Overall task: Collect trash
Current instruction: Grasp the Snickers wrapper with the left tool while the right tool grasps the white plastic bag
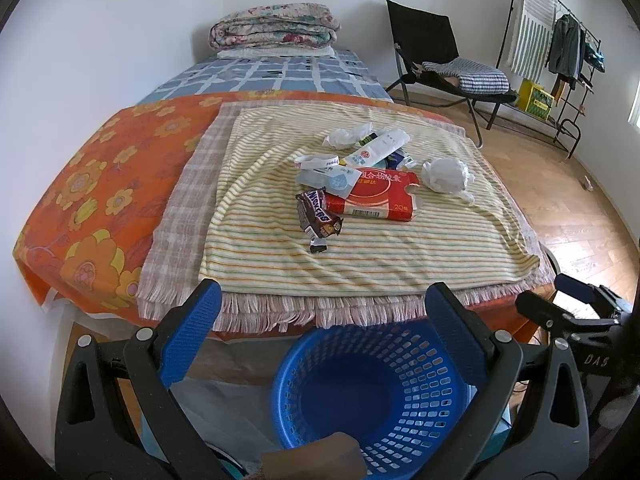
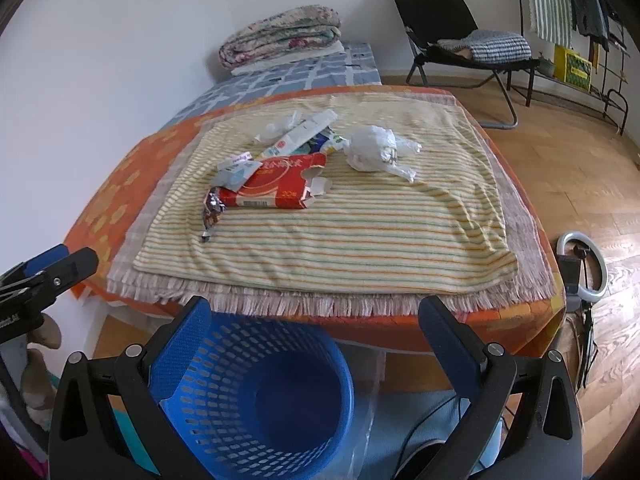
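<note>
Trash lies on the striped towel [image 1: 360,248] on the bed: a brown Snickers wrapper [image 1: 318,212] [image 2: 214,208], a red flattened box [image 1: 376,196] [image 2: 276,188], a crumpled white bag [image 1: 446,176] [image 2: 376,148], a white paper sleeve [image 1: 378,146] [image 2: 300,134], a pale blue wrapper [image 1: 328,178] [image 2: 236,172] and a crumpled tissue [image 1: 346,136] [image 2: 278,128]. A blue mesh basket [image 1: 312,364] [image 2: 320,364] stands on the floor below the bed's near edge. My left gripper [image 1: 326,320] and right gripper [image 2: 316,328] are open and empty above the basket, short of the bed.
A folded quilt [image 1: 274,30] lies at the bed's far end. A black folding chair [image 1: 436,60] and a clothes rack [image 1: 560,52] stand at the right on the wooden floor. A ring light [image 2: 582,264] lies beside the bed's right corner.
</note>
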A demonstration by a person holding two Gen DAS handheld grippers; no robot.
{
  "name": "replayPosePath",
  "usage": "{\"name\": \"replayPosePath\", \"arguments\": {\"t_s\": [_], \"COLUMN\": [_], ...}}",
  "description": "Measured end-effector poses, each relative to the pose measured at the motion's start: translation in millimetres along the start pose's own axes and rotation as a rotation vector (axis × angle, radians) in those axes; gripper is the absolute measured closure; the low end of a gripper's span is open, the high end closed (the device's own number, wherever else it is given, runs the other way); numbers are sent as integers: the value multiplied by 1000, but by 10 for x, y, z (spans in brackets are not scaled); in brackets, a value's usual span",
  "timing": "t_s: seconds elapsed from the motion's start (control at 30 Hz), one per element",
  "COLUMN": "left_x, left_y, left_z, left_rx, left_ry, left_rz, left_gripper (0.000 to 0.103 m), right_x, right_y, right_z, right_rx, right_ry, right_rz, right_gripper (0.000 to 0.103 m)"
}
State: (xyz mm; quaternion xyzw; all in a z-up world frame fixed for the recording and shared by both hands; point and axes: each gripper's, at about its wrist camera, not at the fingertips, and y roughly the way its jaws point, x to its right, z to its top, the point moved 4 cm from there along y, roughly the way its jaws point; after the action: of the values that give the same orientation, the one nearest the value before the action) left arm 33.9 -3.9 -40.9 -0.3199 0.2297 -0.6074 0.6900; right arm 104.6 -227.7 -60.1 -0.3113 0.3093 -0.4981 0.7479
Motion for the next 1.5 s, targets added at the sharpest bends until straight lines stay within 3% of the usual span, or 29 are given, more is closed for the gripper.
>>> {"name": "replayPosePath", "arguments": {"t_s": [0.27, 0.53, 0.73, 0.9, 1.0, 1.17, 1.37, 1.5], "left_x": [-72, -121, -194, -184, -170, -226, -220, -202], "left_y": [76, 281, 619, 1068, 1250, 1514, 1658, 1794], "left_z": [148, 557, 689, 635, 628, 660, 707, 679], "left_rx": [-63, -105, -132, -223, -260, -315, -328, -359], "left_ry": [0, 28, -1, 4, 11, -41, -62, -54], "left_rz": [-31, -20, -10, -15, -28, -53, -67, -49], "left_gripper": [0, 0, 0, 2, 6, 25, 26, 35], "right_x": [100, 125, 201, 337, 507, 710, 753, 771], "right_y": [4, 51, 302, 589, 806, 1177, 1428, 1606], "right_z": [133, 698, 1159, 1382, 1431, 1448, 1541, 1559], "right_rx": [-47, 10, 40, 30, 5, -79, -108, -128], "right_ry": [27, -42, -58, -46, 7, 76, 104, 107], "right_rz": [22, -2, 10, -28, -22, 1, 8, -24], "right_gripper": [0, 0, 0, 0, 0, 0, 0, 0]}}
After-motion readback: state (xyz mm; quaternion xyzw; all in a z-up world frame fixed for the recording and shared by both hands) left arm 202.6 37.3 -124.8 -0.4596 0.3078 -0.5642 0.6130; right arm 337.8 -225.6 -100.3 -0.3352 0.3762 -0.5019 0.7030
